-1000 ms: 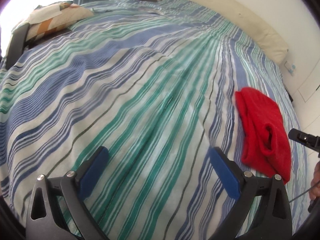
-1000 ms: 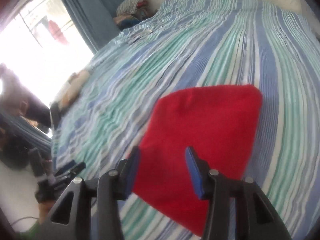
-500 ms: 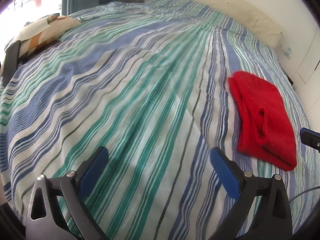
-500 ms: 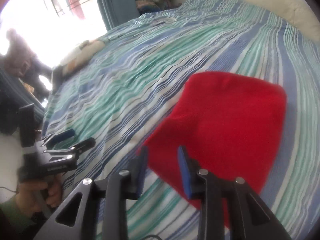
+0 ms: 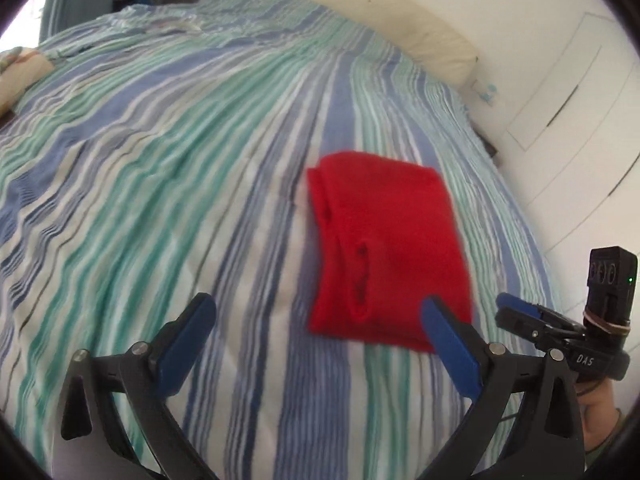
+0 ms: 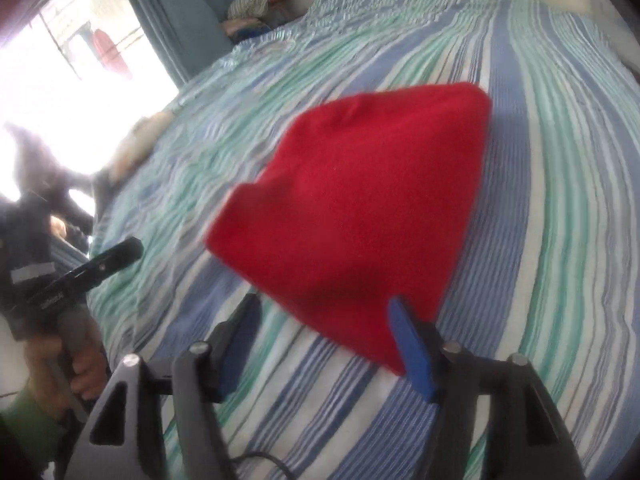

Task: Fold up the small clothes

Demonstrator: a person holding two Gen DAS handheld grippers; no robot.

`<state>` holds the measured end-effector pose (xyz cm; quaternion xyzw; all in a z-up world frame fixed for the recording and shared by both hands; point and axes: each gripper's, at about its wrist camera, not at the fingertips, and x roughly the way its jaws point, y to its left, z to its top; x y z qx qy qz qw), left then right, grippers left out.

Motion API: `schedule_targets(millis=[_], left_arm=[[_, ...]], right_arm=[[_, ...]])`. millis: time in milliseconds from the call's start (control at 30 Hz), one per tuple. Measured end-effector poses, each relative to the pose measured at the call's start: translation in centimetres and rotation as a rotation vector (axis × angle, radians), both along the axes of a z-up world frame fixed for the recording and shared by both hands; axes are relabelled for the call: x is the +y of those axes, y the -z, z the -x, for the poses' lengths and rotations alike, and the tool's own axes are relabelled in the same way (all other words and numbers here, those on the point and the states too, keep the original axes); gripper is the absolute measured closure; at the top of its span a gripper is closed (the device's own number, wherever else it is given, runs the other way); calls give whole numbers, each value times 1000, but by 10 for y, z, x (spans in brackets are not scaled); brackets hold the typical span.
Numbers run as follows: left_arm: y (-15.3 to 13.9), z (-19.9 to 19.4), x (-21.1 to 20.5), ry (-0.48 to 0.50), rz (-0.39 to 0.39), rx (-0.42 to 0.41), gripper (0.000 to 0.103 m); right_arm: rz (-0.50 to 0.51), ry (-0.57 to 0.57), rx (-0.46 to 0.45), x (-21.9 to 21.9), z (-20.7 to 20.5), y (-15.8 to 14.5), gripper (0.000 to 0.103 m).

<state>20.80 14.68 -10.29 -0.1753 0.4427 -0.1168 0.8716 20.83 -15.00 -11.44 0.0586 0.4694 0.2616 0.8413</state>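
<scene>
Lying flat on the striped bed [image 5: 200, 168], the red cloth [image 5: 384, 252] sits folded into a rough rectangle, its layered edges facing the left side of the left wrist view, and nothing grips it. The left gripper [image 5: 320, 328] hangs just short of it, spread wide, one blue finger [image 5: 188, 340] over bare stripes and the other overlapping the cloth's near right corner in the picture; whether that one touches the fabric is impossible to tell. Over to the right wrist view: the right gripper [image 6: 324, 336] is parted too, nothing between its blue fingers, its right one [image 6: 412, 352] crossing the cloth's [image 6: 360, 200] near edge. This picture is smeared with motion blur, so the cloth's outline is soft and its folds cannot be made out. The right gripper also peeks in at the left view's right edge [image 5: 532, 320], partly cut off, a black box with a green light above it. A cream pillow [image 5: 360, 28] runs along the far side of the bed. The window [image 6: 80, 80] is blown out white, and the dark shape below it is too blurred to name. A hand [image 6: 76, 364] holding the left gripper's handle shows at the lower left.
</scene>
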Motion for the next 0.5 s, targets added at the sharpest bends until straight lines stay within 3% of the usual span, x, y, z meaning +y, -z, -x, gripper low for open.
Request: schedule_targets(millis=[67,133,200,400,433,467,500], left_arm=[[14,-41,-18,84,41,88,1],[30,-73,-33,111,-28,152,2],[39,-92,-42,114,-98,169,2],[53,-119,-53,147,-103,223,1],[55,-120,-53,143,-91,221,6],[58,-120,-55,140,-80,223,20],[59,-121,-57,155,-51,234,66]], right_arm=[[-40,62,-26,-26,-5,-9,27],[-89,122,7,-49,-22,-6,27],[-155,185,41,-70,-42,3,27],[-473,269,221,-81,-103,61,28],[-517,274,268,-74,-111,75,32],[-530,264,296,-63,-116,85,41],[-477,239,288,-49,-119,87,63]])
